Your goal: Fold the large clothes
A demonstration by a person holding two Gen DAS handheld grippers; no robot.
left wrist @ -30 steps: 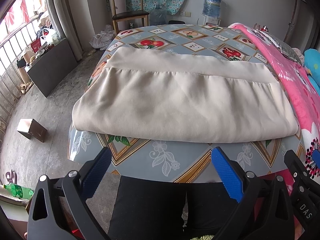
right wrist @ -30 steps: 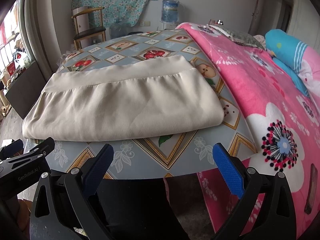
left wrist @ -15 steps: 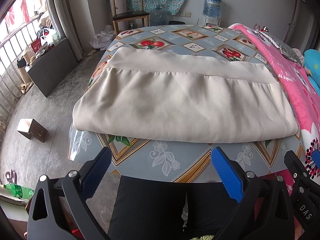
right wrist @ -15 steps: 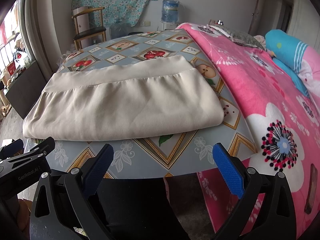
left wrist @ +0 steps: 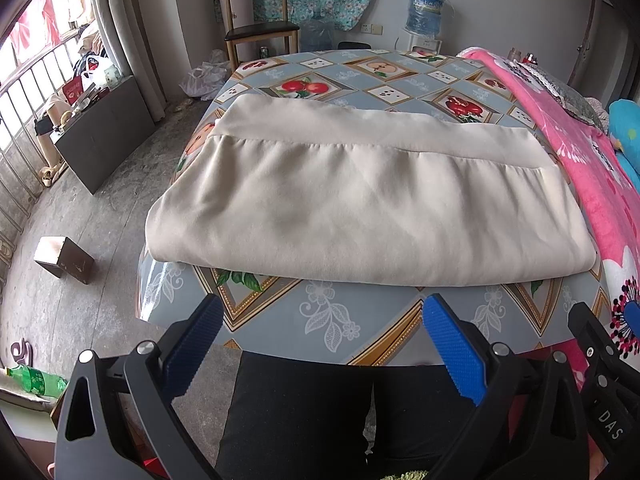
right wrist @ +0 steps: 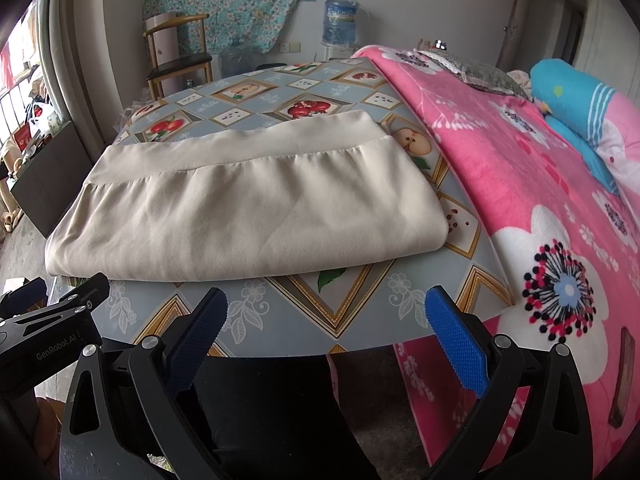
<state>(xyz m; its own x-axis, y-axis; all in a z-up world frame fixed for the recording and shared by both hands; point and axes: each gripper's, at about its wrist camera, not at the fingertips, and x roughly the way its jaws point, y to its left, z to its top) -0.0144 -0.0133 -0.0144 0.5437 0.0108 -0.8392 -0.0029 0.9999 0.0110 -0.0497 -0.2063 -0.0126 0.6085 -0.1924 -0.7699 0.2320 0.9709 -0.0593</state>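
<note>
beige folded garment (left wrist: 360, 208) lies flat on the tabletop (left wrist: 344, 320) w/ the fruit-print cover, folded edge facing the person, waistband-like band on the far side. left tool (left wrist: 320, 332) hangs off the near tabletop edge, blue pads spread wide, gripping nothing; garment sits ahead of it, apart, w/ a strip of bare cover between. right tool (right wrist: 326, 328) same deal: pads spread, empty, just short of the tabletop edge, garment (right wrist: 240, 216) ahead and a bit to its left, not touching. left tool's body shows at the left edge of the right wrist view. pink floral blanket (right wrist: 540, 184) lies beside the tabletop on the right. person's dark trousers (left wrist: 320, 412) below both tools.
</note>
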